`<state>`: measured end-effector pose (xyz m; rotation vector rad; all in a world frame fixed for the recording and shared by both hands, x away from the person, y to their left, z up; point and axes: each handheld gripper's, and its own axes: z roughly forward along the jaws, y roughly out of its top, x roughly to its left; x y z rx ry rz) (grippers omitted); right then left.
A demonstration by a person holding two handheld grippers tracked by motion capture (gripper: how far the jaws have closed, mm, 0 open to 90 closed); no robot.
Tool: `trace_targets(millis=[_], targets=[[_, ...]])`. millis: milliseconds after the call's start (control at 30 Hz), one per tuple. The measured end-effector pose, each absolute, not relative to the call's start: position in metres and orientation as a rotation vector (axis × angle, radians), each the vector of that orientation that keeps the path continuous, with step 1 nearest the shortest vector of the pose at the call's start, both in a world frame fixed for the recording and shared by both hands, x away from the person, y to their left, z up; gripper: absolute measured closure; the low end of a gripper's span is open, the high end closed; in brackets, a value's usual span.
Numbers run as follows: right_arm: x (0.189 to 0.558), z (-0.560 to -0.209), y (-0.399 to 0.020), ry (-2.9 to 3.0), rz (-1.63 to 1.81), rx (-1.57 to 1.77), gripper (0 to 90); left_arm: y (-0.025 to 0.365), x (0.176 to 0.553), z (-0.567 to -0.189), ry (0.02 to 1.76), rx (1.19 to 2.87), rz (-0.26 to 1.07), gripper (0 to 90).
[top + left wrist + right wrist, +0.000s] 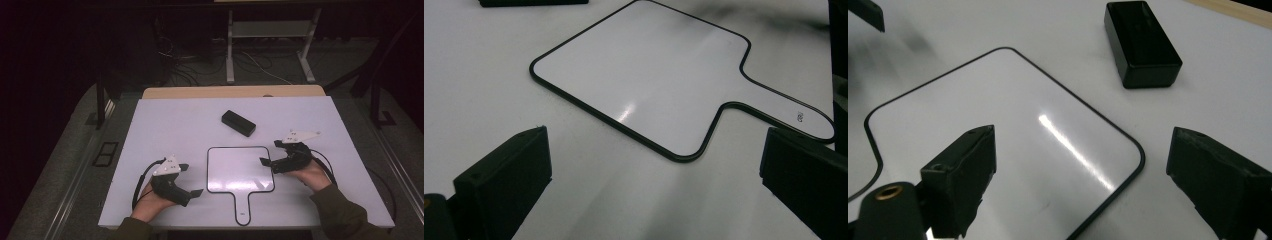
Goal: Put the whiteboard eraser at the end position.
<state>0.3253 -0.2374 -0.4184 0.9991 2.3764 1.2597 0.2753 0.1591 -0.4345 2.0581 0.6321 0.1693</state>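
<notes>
We are at the very start of the work, by our reading: nothing is gripped and nothing looks moved into place yet. Going from largest to smallest, there is one white table (165, 120), bare apart from two things. One paddle-shaped whiteboard (240, 167) with a black rim lies flat near the middle of the near half, its short handle pointing to the near edge; its face is blank. One black box (238, 123), probably an eraser, lies on the table farther off, just beyond the board's far edge and apart from it.

We hold two grippers. The right gripper (267, 152) sits at the board's right edge with its jaws spread wide; from its own view one jaw hangs over the board's corner and the other over the bare table, with nothing between the pads. The left gripper (191, 179) rests near the board's near left corner, jaws also wide apart and empty.

What is left, we judge, is everything: closing on the board or the box and carrying out the handling
</notes>
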Motion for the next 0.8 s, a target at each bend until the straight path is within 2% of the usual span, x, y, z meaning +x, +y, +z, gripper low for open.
trace_targets(millis=[800], targets=[[0.267,-0.447,-0.275,2.347,1.247,1.048,11.1,0.16,0.275,-0.434,0.631,2.061,0.169,0.0]])
